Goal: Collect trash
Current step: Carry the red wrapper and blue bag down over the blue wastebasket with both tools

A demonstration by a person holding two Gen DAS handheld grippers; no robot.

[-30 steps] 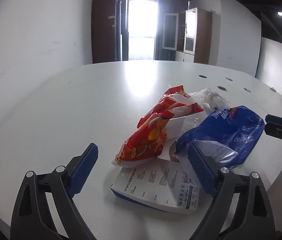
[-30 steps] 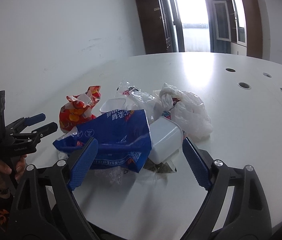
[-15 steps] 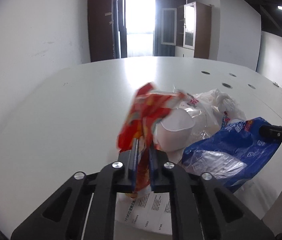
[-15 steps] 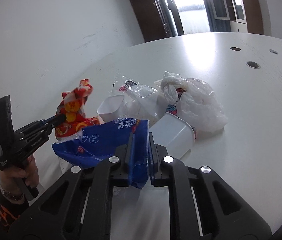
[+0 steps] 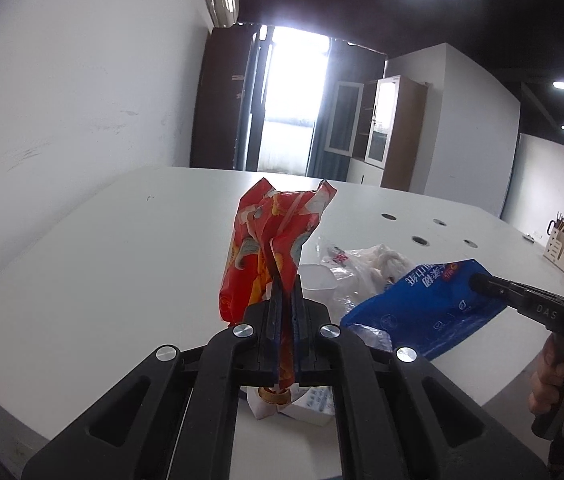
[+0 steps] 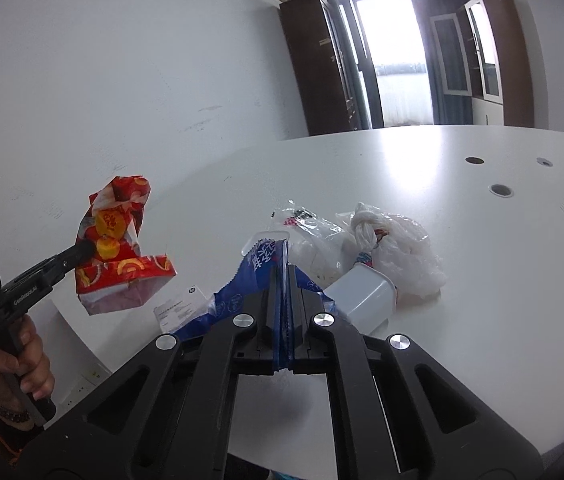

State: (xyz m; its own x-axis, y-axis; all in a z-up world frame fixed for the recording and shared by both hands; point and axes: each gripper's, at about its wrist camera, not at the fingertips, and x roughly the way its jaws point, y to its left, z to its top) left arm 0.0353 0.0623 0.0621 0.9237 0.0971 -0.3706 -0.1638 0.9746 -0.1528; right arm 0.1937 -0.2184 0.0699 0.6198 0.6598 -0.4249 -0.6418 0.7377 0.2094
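My left gripper (image 5: 286, 280) is shut on a red and orange snack bag (image 5: 270, 240), which hangs clear of the white table (image 5: 102, 280); the right wrist view shows that bag (image 6: 118, 248) in the air at the left. My right gripper (image 6: 282, 268) is shut on a blue packet (image 6: 258, 264), also seen from the left wrist as the blue packet (image 5: 425, 308) pinched at its right end. A knotted white plastic bag (image 6: 393, 240), a clear wrapper (image 6: 305, 220) and a white plastic cup (image 6: 361, 294) lie on the table behind.
A white printed carton (image 6: 178, 308) lies flat near the table's front edge. Round cable holes (image 6: 501, 190) dot the table to the right. A person's hand (image 6: 22, 360) holds the left gripper's handle. A pen holder (image 5: 557, 248) stands far right.
Both grippers went from open to shut, the left on the red snack bag and the right on the blue packet. Both have lifted their bags up off the pile.
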